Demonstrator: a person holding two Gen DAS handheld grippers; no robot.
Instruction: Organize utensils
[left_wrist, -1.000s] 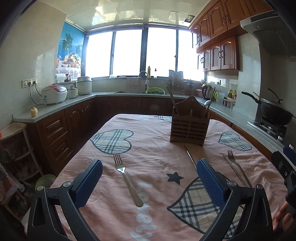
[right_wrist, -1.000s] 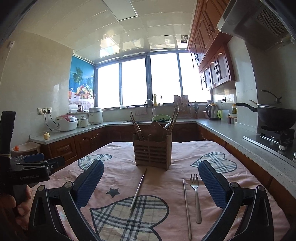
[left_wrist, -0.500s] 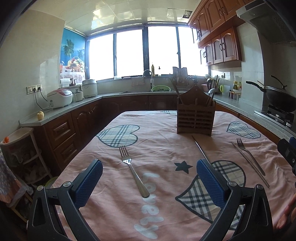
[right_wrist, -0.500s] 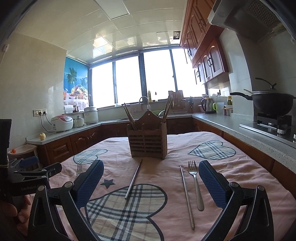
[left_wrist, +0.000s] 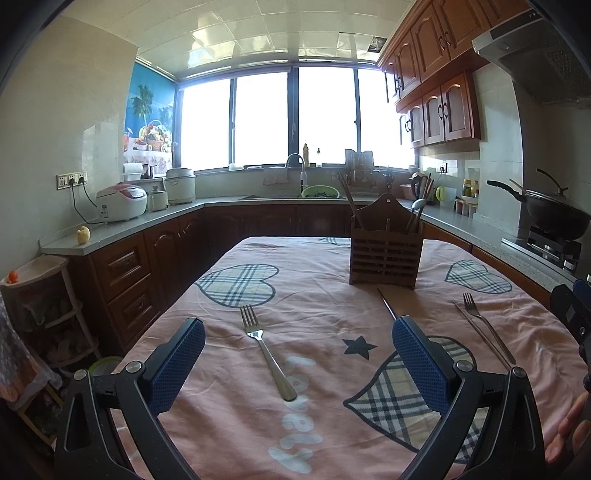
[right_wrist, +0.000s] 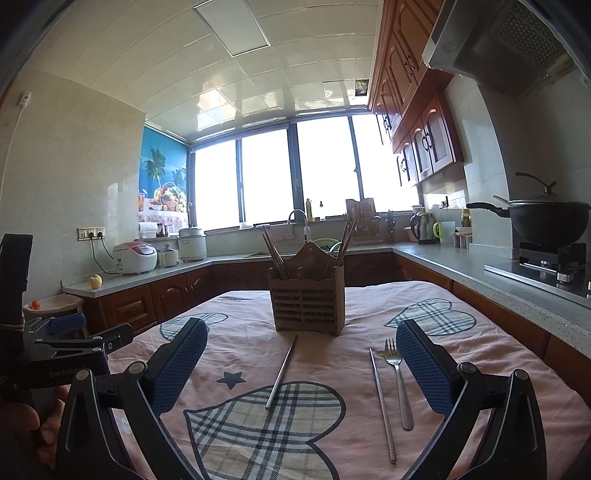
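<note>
On the pink heart-print tablecloth a steel fork lies just ahead of my left gripper, which is open and holds nothing. A wooden utensil holder with chopsticks and a spoon in it stands further back. My right gripper is open and empty too, facing the holder. One metal chopstick lies between its fingers' line of sight. A second chopstick and another fork lie side by side near its right pad.
Kitchen counters wrap around the table. A wok sits on the stove at the right, and rice cookers stand at the left. A small shelf rack stands by the table's left side. Each gripper shows at the other view's edge.
Both views now show the table at a flatter angle and more ceiling, so both grippers have sunk lower and tilted up slightly. Both stay open, and the utensils have not moved.
</note>
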